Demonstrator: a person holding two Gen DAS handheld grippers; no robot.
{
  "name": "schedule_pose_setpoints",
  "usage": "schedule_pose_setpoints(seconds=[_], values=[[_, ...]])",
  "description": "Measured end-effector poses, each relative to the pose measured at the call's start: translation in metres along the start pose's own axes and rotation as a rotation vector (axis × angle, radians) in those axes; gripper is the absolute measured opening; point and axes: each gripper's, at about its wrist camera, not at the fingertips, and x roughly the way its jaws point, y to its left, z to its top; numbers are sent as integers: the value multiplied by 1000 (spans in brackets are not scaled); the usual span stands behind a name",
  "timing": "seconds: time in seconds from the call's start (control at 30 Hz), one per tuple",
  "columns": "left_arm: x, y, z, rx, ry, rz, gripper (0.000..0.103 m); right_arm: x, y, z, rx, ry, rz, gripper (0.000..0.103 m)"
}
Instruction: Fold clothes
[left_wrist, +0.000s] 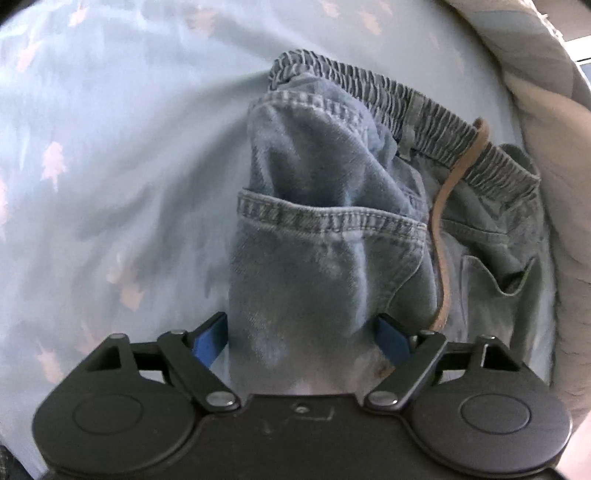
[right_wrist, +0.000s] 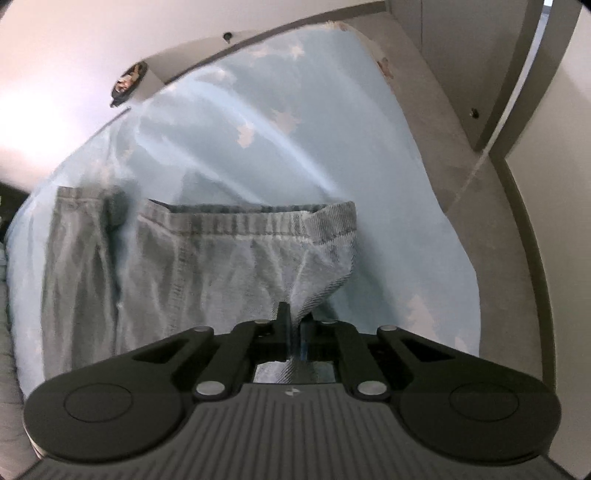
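Observation:
Faded blue denim shorts with an elastic waistband and a brown drawstring lie on a pale blue sheet. My left gripper has its blue-padded jaws wide apart, with a thick bunch of the denim between them; the fingertips are hidden by cloth. In the right wrist view the same shorts hang from my right gripper, whose jaws are shut on a corner of the hem, lifted above the sheet.
The pale blue sheet with pinkish-white prints covers a bed and also shows in the right wrist view. A grey padded bed edge runs along the right. A grey frame and beige walls lie beyond.

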Motion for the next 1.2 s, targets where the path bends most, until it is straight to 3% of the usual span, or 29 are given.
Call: schedule_pose_setpoints(seconds=[0.07,0.1,0.17,0.2,0.5,0.67,0.8,0.9,1.2], values=[[1,-2,2,-45,16,-25,46,-8,5,1,27,-8,24,4],[1,-4,3,-61,23,-34,40,-12,11,3,31,-11,35,4],[-4,-12,5,-56,29,-31,15,-19,22,6,34,-13,63,4],[-9,-17,5,-54,25,-46,13,-23,28,8,36,-15,82,4],[-88,-56,7,-76,-50,-293,7,-68,76,25,25,-57,264,4],[-105,-82,-1,-24,-84,-351,6,-71,71,28,7,-62,256,4],[-107,-106,-8,-5,-104,-364,6,-64,75,33,-27,-51,232,4],[-100,-142,-8,10,-107,-369,6,-57,97,38,-26,-49,268,4],[-50,-258,-10,121,-118,-323,6,-9,212,59,-55,-28,377,4]])
